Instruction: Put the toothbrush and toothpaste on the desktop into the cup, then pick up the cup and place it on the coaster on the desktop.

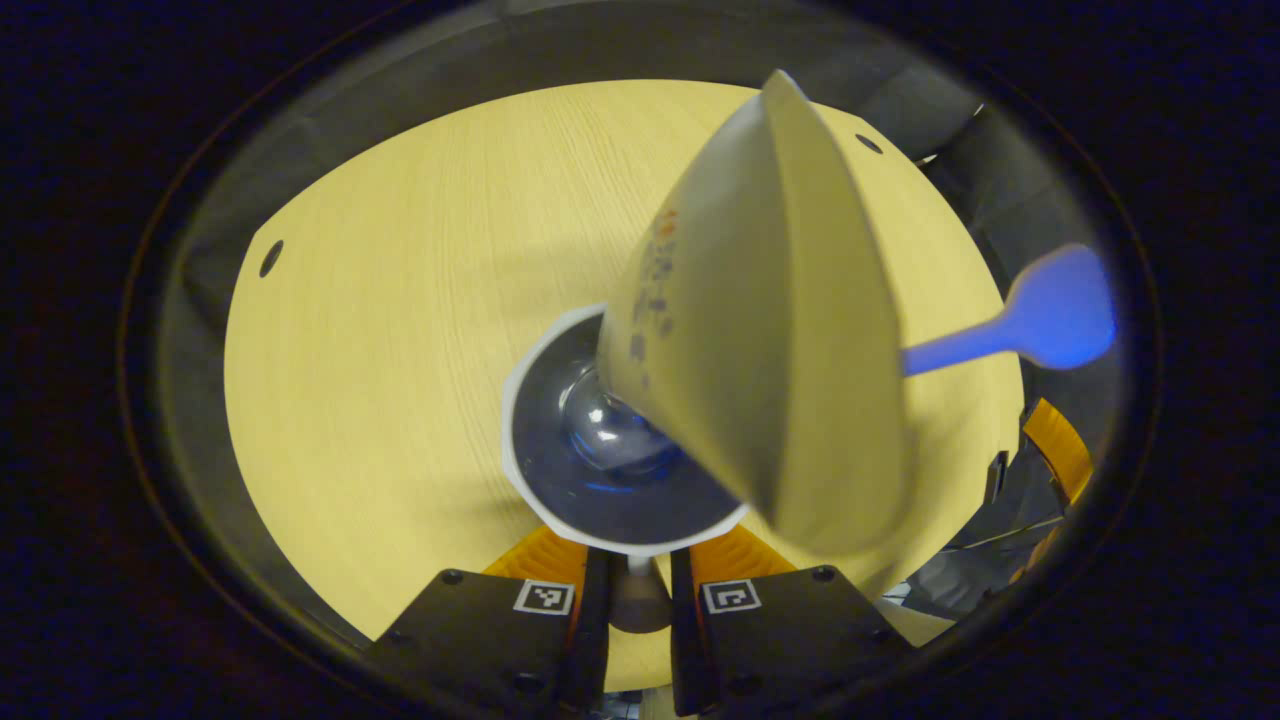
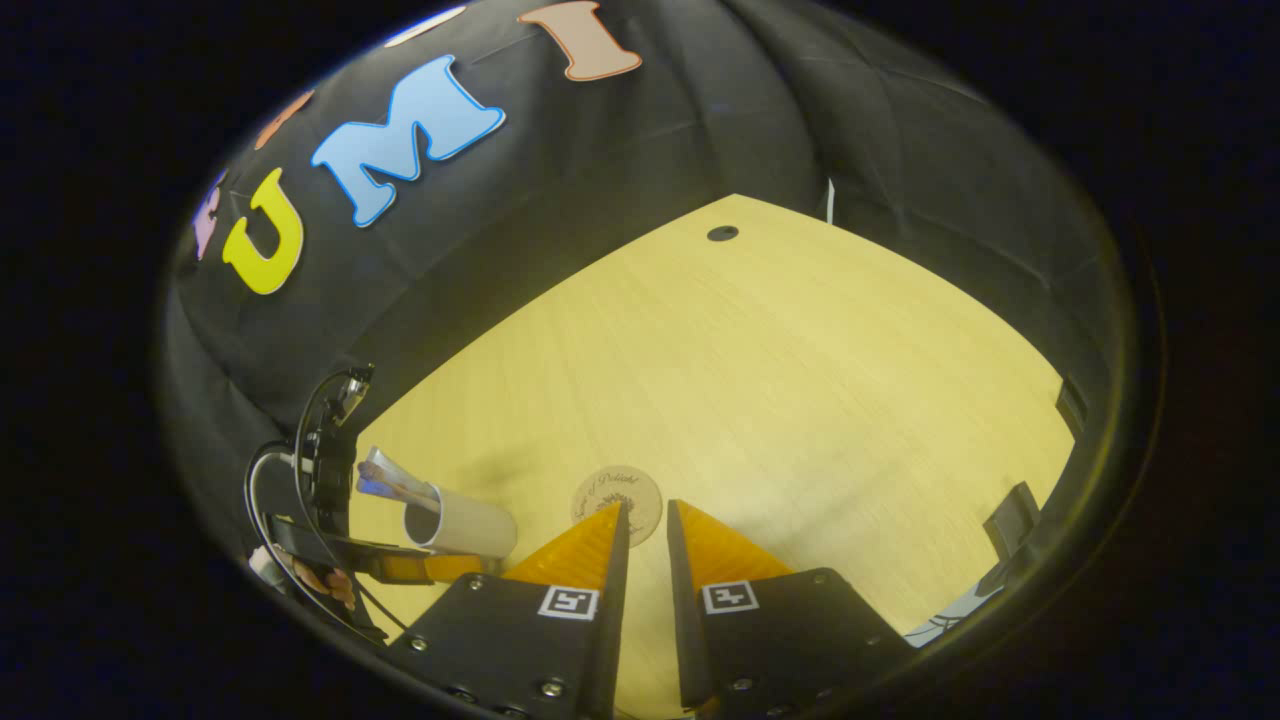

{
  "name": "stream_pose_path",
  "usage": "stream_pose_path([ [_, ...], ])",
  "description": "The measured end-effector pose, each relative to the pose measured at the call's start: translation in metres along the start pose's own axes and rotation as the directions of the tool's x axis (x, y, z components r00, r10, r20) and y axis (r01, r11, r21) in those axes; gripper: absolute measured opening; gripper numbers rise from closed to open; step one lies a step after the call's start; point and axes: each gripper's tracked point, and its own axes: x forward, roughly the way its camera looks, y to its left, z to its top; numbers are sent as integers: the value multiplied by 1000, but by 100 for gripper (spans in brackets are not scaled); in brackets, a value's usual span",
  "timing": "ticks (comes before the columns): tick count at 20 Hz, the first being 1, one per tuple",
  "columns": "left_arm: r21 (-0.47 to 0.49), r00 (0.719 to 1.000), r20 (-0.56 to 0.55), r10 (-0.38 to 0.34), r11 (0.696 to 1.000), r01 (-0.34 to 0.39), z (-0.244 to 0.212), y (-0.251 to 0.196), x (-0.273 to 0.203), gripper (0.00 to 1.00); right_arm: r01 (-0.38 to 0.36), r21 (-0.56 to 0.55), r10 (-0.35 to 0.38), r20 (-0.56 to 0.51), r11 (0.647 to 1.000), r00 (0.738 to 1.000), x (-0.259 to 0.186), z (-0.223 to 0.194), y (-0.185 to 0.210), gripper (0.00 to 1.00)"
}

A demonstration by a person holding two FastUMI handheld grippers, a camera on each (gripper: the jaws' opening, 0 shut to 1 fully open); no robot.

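I look down into the white cup [image 1: 515, 400] from above. A pale toothpaste tube [image 1: 770, 330] stands in it and leans towards the camera. The blue toothbrush [image 1: 1050, 320] sticks out to the right behind the tube. My left gripper [image 1: 640, 565] is shut on the cup's near rim, with the wall pinched between its fingers. In the right gripper view the same cup [image 2: 470, 528] is held by the left gripper [image 2: 420, 567], a short way left of the round tan coaster [image 2: 610, 492]. My right gripper [image 2: 645, 515] hangs just in front of the coaster, shut with nothing in it.
The light wooden table [image 2: 800, 380] stretches beyond the coaster, with a small dark hole [image 2: 722, 233] near its far edge. Black cloth walls close in the booth. A hand [image 2: 325, 582] and cables sit behind the left gripper.
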Motion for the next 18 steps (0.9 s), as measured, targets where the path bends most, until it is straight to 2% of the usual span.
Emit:
stream_pose_path([
  [5, 88, 999, 47, 12, 996, -16, 16, -18, -16, 33, 7, 19, -8, 5, 1000, 1000, -3, 2, -12, 23],
  [8, 122, 998, 51, -23, 992, 16, 26, -47, -25, 33, 10, 38, -10, 10, 999, 1000, -6, 5, -18, 24],
  [13, 157, 996, 16, -84, 984, 80, 28, -104, -14, 34, 27, 74, -29, 27, 997, 999, -15, 8, -38, 24],
  [18, 203, 995, -8, -98, 974, 97, 33, -138, -4, 33, 63, 141, -68, 28, 988, 997, -23, 7, -66, 24],
])
